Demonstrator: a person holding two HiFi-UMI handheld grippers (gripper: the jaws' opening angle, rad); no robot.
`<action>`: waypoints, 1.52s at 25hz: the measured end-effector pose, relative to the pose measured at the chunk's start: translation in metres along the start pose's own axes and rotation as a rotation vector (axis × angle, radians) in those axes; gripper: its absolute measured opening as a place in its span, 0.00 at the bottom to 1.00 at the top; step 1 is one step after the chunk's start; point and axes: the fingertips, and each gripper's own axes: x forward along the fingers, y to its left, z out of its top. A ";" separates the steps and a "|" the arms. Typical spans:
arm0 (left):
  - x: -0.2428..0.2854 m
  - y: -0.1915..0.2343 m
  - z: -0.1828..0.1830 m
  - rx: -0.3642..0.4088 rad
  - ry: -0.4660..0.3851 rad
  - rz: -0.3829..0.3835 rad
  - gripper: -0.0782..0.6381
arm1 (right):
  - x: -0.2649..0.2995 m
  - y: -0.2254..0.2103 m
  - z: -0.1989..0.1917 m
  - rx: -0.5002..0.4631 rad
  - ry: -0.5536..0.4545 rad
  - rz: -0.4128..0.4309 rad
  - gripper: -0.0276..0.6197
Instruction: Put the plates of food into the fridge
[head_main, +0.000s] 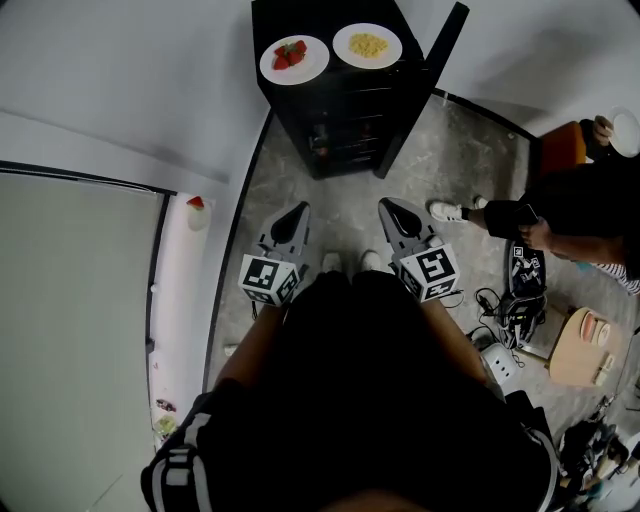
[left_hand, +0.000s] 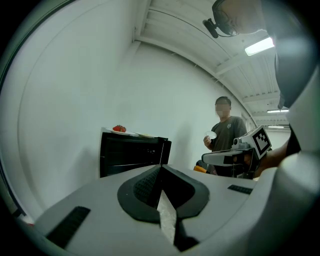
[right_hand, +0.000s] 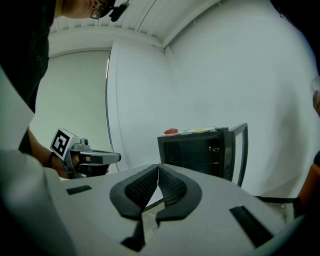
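A small black fridge (head_main: 352, 95) stands on the floor against the wall, with its door (head_main: 420, 85) swung open to the right. On its top sit a white plate of strawberries (head_main: 294, 59) and a white plate of yellow food (head_main: 367, 45). My left gripper (head_main: 298, 211) and right gripper (head_main: 386, 207) are held side by side in front of me, a good way short of the fridge, both shut and empty. The fridge (left_hand: 131, 152) shows ahead in the left gripper view, and the fridge (right_hand: 200, 150) with its dark shelves in the right gripper view.
A person (head_main: 575, 215) stands at the right holding a white plate (head_main: 626, 132); an orange seat (head_main: 560, 148) is beside them. Cables and gear (head_main: 520, 300) and a wooden board (head_main: 578, 345) lie on the floor at the right. A white wall runs along the left.
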 end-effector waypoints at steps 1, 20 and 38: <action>0.002 -0.004 0.000 0.001 0.001 0.003 0.14 | -0.002 -0.003 -0.002 0.005 0.001 0.004 0.08; 0.025 -0.025 0.003 -0.010 0.005 0.088 0.14 | -0.003 -0.067 -0.017 0.080 0.013 0.030 0.08; 0.084 0.055 0.021 -0.021 -0.005 -0.024 0.14 | 0.077 -0.084 0.006 0.091 0.043 -0.046 0.08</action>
